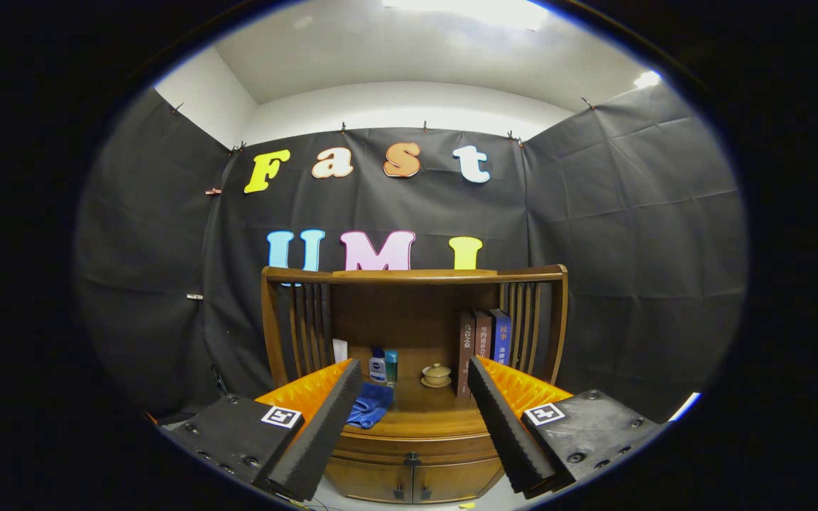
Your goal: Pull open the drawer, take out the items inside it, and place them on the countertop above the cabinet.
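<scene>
A wooden cabinet (416, 468) stands ahead, beyond my fingers, with a slatted wooden shelf frame on its countertop (423, 419). Its shut drawer front (409, 447) runs below the countertop edge, with a small dark pull (412, 461) in the middle above two shut doors. My gripper (415, 387) is open, fingers wide apart with nothing between them, some way short of the cabinet and level with the countertop. What the drawer holds is hidden.
On the countertop lie a blue cloth (370, 406) near the left finger, a small bottle (378, 365) and a teal container (391, 365), a lidded ceramic cup (437, 376) and several upright books (483, 344). Black cloth walls close in on all sides.
</scene>
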